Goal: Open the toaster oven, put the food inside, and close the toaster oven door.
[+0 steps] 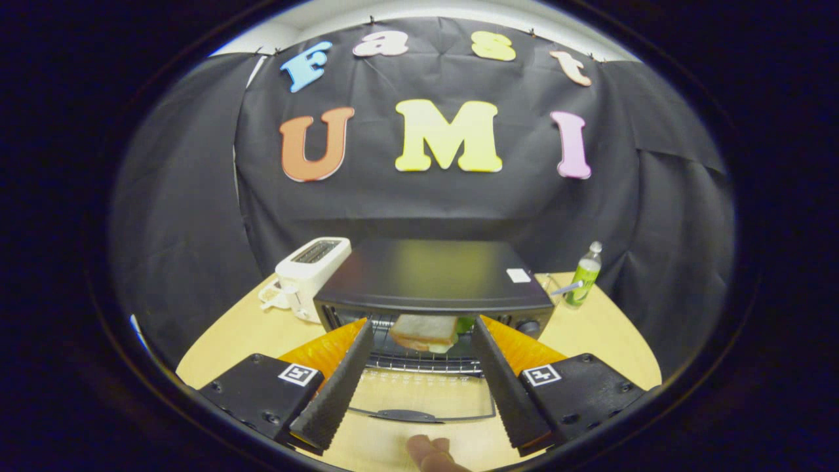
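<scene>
The black toaster oven [432, 272] stands on the wooden table [603, 334] with its glass door [426, 390] folded down flat towards me, handle [406, 415] nearest. A sandwich [425, 332] of white bread with some green filling lies on the wire rack [419, 362] just inside the oven mouth. My gripper [423, 322] is open, its fingertips reaching to the oven opening on either side of the sandwich, with a small gap on each side. Neither finger presses on the bread.
A white slot toaster [308, 272] stands left of the oven. A green bottle [583, 275] and a clear glass [550, 285] stand to its right near the back wall. A person's fingertip [429, 453] shows below the door handle.
</scene>
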Available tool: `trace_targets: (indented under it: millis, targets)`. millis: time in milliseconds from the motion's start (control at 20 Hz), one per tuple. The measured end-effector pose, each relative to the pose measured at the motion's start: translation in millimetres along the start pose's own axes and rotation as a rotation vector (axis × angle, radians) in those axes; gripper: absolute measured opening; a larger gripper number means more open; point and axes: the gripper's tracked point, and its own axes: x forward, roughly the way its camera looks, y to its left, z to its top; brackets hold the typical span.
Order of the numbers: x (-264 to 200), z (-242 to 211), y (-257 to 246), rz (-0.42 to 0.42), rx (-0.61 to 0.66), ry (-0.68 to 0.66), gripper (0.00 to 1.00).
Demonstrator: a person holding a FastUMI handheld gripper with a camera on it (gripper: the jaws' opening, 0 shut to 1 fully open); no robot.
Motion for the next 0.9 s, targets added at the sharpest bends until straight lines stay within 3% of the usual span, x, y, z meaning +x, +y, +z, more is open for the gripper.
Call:
trace_targets:
  millis: [250,400,900]
  targets:
    - [-44,25,4,0.052,0.102,-0.099,0.98]
    - [-65,36,-7,0.025,0.133,-0.152,0.99]
    - [-141,52,3,-0.003,0.109,-0.292,0.98]
